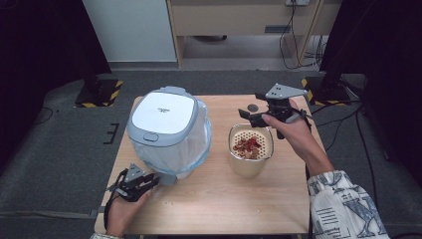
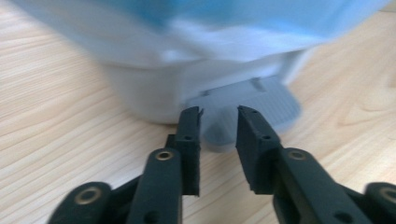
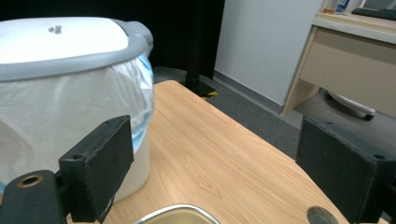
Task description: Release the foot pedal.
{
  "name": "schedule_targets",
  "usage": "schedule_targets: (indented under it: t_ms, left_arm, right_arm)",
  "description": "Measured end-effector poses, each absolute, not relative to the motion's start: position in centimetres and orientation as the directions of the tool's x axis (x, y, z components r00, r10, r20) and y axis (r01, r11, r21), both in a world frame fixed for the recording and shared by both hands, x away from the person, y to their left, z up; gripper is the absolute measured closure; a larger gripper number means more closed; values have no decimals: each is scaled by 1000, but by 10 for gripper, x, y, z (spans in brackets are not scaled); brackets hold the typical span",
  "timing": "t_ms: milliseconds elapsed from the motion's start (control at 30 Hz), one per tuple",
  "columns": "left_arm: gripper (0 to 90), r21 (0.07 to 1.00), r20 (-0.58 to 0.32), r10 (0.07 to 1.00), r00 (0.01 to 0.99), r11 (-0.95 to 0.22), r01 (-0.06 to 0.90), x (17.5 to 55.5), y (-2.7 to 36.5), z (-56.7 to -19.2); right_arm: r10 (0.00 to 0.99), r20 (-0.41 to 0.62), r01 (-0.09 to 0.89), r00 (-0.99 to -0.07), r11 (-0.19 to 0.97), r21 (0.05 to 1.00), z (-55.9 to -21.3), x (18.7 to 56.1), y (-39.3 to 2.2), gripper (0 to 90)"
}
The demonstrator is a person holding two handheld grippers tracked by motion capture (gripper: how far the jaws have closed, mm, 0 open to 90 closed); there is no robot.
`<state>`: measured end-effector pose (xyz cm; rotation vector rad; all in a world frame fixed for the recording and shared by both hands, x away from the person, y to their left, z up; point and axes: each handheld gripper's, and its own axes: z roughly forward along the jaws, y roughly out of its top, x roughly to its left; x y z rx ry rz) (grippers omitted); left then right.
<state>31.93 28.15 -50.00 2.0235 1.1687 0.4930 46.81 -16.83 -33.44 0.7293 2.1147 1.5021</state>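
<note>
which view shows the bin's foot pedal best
The left gripper view: the grey foot pedal sits close, just beyond the left gripper. The high view shows it small at the bin's base. The right gripper view shows the bin's lid and liner.

This looks like a lab or test room set up inside an office. A small wooden surface point(image 1: 209, 199) stands alone on grey carpet point(image 1: 59, 149). Black curtains point(image 1: 45, 40) hang on both sides. Stands with yellow and black striped feet point(image 1: 99, 93) sit at the back corners. Cables point(image 1: 291, 35) hang by a pale wooden desk point(image 1: 239, 20) behind.
</note>
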Motion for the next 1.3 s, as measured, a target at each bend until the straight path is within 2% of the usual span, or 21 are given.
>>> schedule_targets:
  t_ms: [167, 367, 667, 867, 1300]
  left_arm:
    - [508, 798, -58, 887, 457, -234, 555, 316, 294, -493]
    - [303, 781, -60, 906, 419, -219, 585, 322, 300, -497]
    - [143, 762, -48, 920, 390, -218, 610, 327, 301, -502]
    - [91, 768, -51, 924, 380, -206, 606, 329, 306, -504]
    - [93, 775, -40, 936, 349, -191, 603, 333, 322, -509]
  right_arm:
    - [662, -48, 174, -748, 264, 949, -339, 467, -180, 113]
    - [682, -42, 189, -730, 260, 947, -346, 467, -194, 110]
    - [715, -33, 214, -699, 253, 944, -358, 466, -212, 99]
    - [745, -28, 234, -666, 245, 941, -371, 460, -227, 92]
    - [848, 12, 316, -530, 184, 931, -417, 437, -272, 90]
